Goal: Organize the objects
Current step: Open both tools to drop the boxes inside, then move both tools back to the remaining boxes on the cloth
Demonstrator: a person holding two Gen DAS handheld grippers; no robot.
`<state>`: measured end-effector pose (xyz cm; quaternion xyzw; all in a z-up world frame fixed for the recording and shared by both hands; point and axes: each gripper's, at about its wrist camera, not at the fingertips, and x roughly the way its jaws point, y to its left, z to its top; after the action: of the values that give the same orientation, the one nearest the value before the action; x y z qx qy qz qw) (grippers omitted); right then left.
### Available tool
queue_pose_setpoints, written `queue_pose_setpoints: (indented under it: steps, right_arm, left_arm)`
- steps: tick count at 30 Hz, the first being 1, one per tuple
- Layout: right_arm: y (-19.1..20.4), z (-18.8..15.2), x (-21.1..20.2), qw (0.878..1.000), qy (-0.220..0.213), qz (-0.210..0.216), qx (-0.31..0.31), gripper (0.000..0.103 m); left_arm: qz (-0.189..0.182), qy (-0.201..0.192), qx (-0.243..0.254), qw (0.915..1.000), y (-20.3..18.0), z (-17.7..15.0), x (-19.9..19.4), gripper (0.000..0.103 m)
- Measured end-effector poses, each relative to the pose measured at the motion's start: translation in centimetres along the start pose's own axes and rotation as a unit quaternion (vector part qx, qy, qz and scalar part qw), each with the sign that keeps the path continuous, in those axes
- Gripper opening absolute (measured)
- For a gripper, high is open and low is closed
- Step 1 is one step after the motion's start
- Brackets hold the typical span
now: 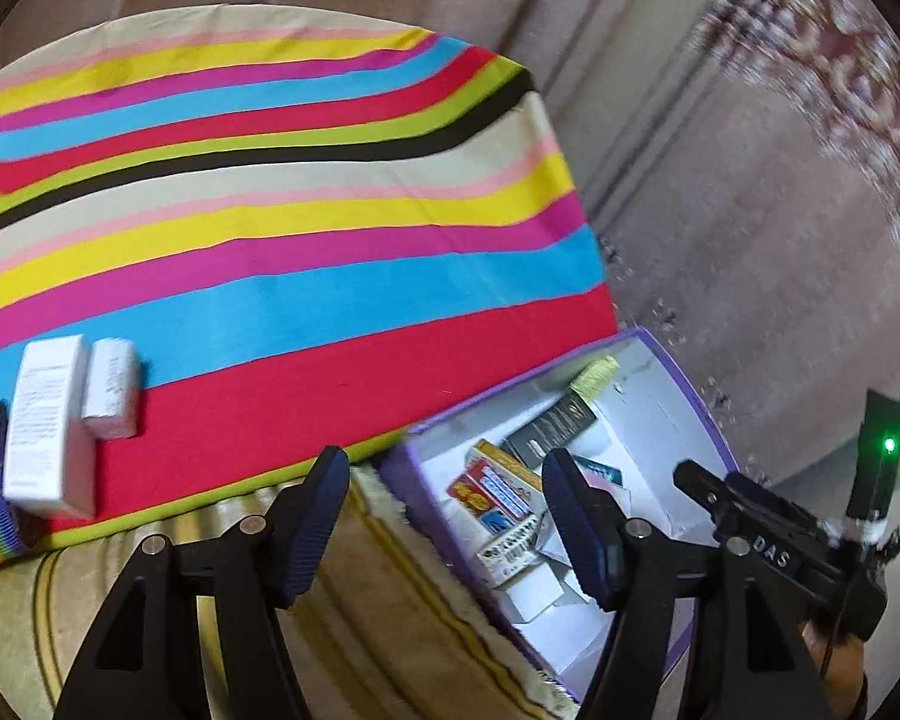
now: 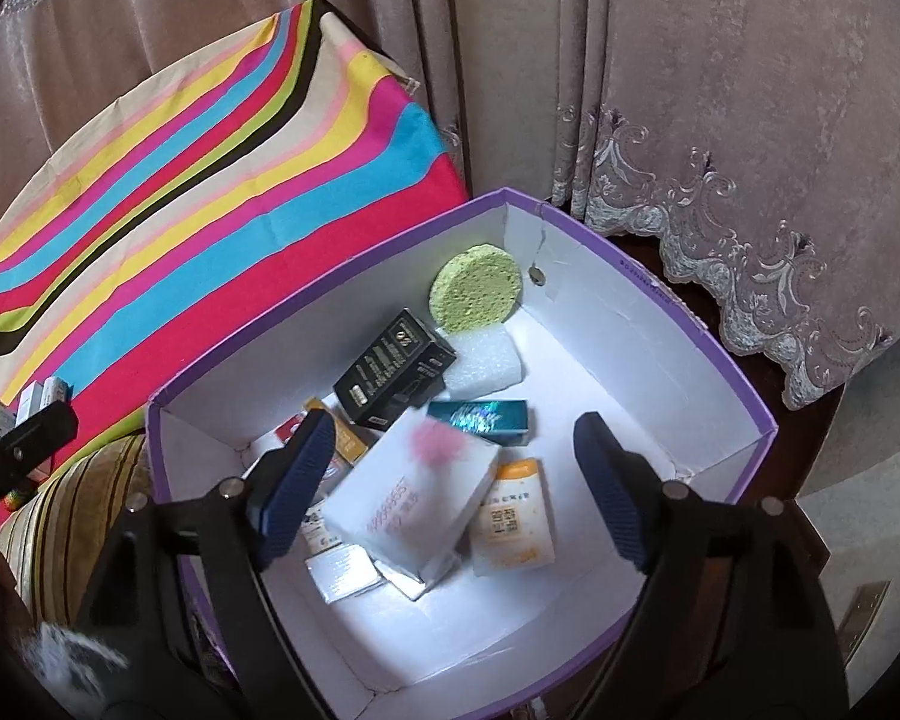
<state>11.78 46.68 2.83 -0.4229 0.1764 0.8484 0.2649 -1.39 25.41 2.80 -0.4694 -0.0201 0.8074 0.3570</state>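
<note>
Striped surface [image 1: 270, 210]: two white boxes [image 1: 48, 420] near its left edge. Purple box [image 2: 720, 360] beside it, packed with small cartons. Right gripper [image 2: 450, 480] released, empty, above white carton [image 2: 414, 498]. Left gripper [image 1: 444, 528] released, empty.

Soft indoor light, motion blur, heavy fisheye edge distortion.

Small cartons [image 2: 411, 498] inside purple box [image 2: 714, 360]

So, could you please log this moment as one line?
left gripper: open, empty | right gripper: open over purple box | white carton: in box | two white boxes: on striped cloth
</note>
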Motion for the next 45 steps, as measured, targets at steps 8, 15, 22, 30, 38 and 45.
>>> queue_pose_setpoints:
  steps: [8,15,22,30,38,45]
  right_arm:
    - [3.3,-0.4,-0.3,0.999,0.003,0.034,-0.026,0.084]
    - [7.6,-1.1,-1.0,0.995,0.006,0.077,-0.058,0.084]
    - [11.4,-2.0,-1.2,0.989,0.018,0.111,-0.093,0.085]
    - [14.9,-3.0,-1.4,0.983,0.029,0.128,-0.128,0.085]
    - [18.0,-3.2,-1.1,0.976,0.043,0.142,-0.159,0.085]
    - [20.7,-2.9,-0.4,0.967,0.054,0.158,-0.191,0.085]
  left_arm:
    - [0.021,-0.026,-0.045,0.9984,3.4,-0.1,-2.1,0.068]
    - [0.045,-0.058,-0.11,0.9912,8.0,-0.6,-5.0,0.068]
    - [0.072,-0.084,-0.157,0.9813,11.7,-1.5,-7.5,0.068]
    - [0.085,-0.1,-0.201,0.9707,15.1,-2.7,-9.5,0.068]
    - [0.098,-0.108,-0.224,0.9636,17.3,-3.9,-11.1,0.068]
    - [0.122,-0.109,-0.238,0.9574,19.5,-3.9,-11.5,0.068]
